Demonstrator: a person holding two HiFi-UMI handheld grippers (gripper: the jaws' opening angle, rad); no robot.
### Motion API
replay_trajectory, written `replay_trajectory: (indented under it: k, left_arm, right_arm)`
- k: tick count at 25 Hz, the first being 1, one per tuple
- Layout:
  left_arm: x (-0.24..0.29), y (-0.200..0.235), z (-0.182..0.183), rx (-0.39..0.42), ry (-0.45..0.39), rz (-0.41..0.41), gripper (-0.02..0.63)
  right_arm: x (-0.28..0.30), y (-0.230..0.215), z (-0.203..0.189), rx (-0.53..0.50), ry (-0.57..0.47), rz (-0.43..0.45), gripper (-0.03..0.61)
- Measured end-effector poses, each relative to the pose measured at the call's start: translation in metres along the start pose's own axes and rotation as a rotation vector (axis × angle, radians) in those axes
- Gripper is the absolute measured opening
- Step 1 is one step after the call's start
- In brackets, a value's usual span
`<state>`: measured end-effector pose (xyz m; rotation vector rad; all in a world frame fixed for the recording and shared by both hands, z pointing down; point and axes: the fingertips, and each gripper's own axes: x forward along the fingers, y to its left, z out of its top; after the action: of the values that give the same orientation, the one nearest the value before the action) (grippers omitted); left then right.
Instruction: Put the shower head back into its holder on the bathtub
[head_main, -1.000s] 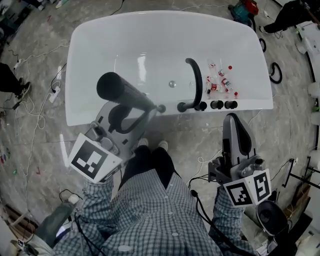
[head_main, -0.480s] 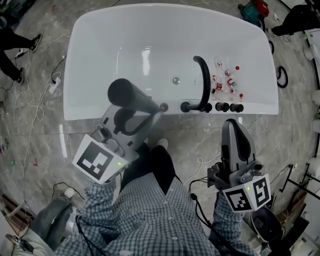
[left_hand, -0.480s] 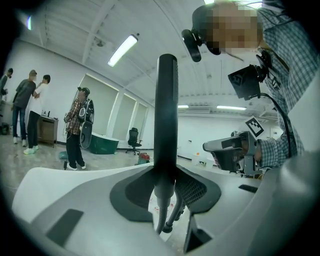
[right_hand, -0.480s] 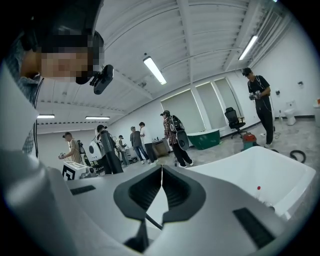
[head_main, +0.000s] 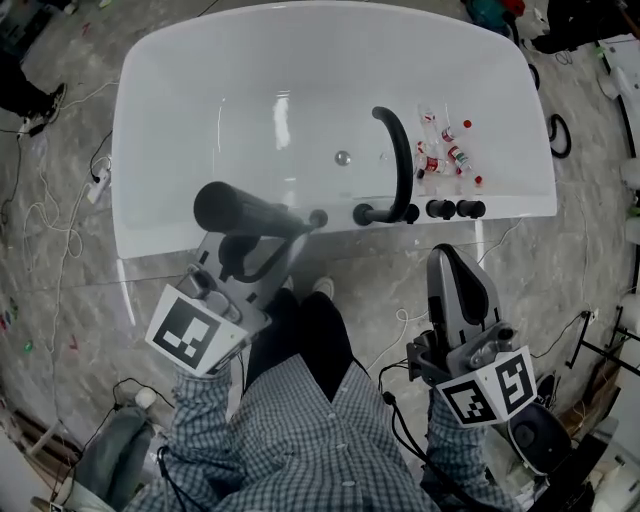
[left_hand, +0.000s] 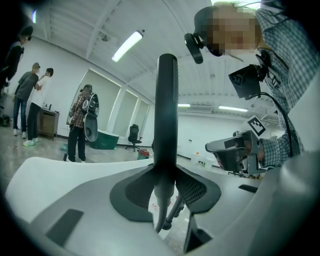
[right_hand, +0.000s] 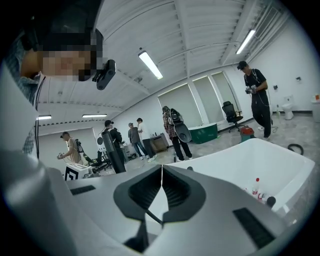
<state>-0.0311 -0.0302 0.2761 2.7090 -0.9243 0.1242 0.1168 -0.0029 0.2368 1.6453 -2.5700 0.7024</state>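
Observation:
The black shower head (head_main: 232, 207) is held level over the near rim of the white bathtub (head_main: 170, 150), and my left gripper (head_main: 258, 240) is shut on its handle. Its narrow end reaches a small black fitting (head_main: 319, 217) on the rim, left of the curved black faucet (head_main: 393, 160); whether it sits in the fitting I cannot tell. In the left gripper view the handle (left_hand: 166, 115) stands upright between the jaws, with the hose (left_hand: 161, 212) hanging below. My right gripper (head_main: 452, 265) is shut with nothing in it, below the rim and the knobs (head_main: 438, 209); its jaws meet in the right gripper view (right_hand: 161, 187).
Several small bottles (head_main: 444, 158) lie on the tub rim right of the faucet. Cables (head_main: 45, 215) trail over the marble floor at the left. Several people (right_hand: 135, 140) stand in the room beyond the tub (right_hand: 270, 160).
The thick end of the shower head has swung lower and flatter in my left gripper, while its narrow end stays at the rim fitting. The right gripper has barely moved.

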Motion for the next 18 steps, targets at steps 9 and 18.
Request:
replay_trajectory:
  k: [9,18]
  left_arm:
    - [0.015,0.012,-0.036,-0.002,0.03,-0.018,0.137]
    - [0.032,0.023,-0.066,-0.03,-0.004,-0.043,0.137]
  right_arm:
    - [0.005,-0.023,-0.026,0.021,0.028,-0.038,0.017]
    - [0.012,-0.031,-0.052,0.044,0.049,-0.054,0.017]
